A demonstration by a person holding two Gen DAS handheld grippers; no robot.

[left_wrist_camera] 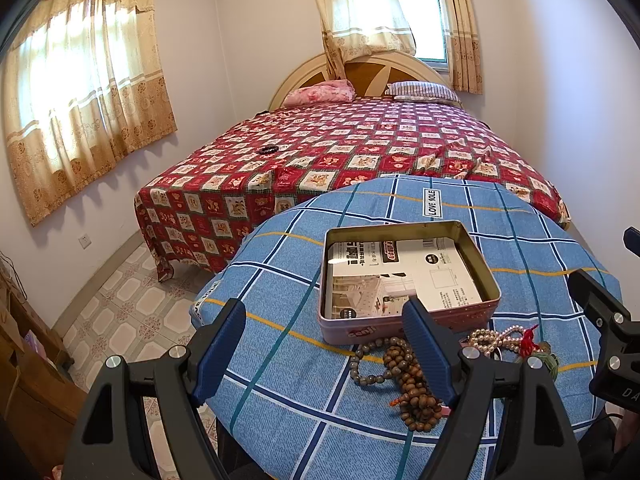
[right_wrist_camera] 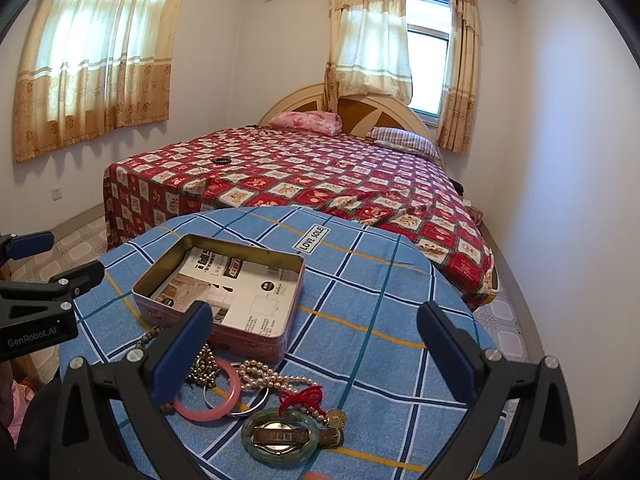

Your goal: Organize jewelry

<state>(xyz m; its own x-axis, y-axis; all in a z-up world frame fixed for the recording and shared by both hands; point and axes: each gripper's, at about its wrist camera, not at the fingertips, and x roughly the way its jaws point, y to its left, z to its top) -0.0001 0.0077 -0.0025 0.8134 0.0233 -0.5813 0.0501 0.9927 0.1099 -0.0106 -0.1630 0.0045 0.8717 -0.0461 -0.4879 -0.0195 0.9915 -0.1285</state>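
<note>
Pink tin [right_wrist_camera: 224, 304] sits open beside heaped beads [left_wrist_camera: 408, 380], both claws spread.

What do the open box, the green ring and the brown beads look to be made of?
Open box: seemingly thin metal tin, dull gold inside, pink painted outside; its walls reflect the paper liner.
Green ring: looks like jade or glass; mottled, glossy.
Brown beads: probably wood; matt, uneven brown tones.

A blue plaid-covered table [right_wrist_camera: 360, 312] carries an open tin [right_wrist_camera: 224, 300], bangles and what look like bead strands [left_wrist_camera: 404, 376].
</note>
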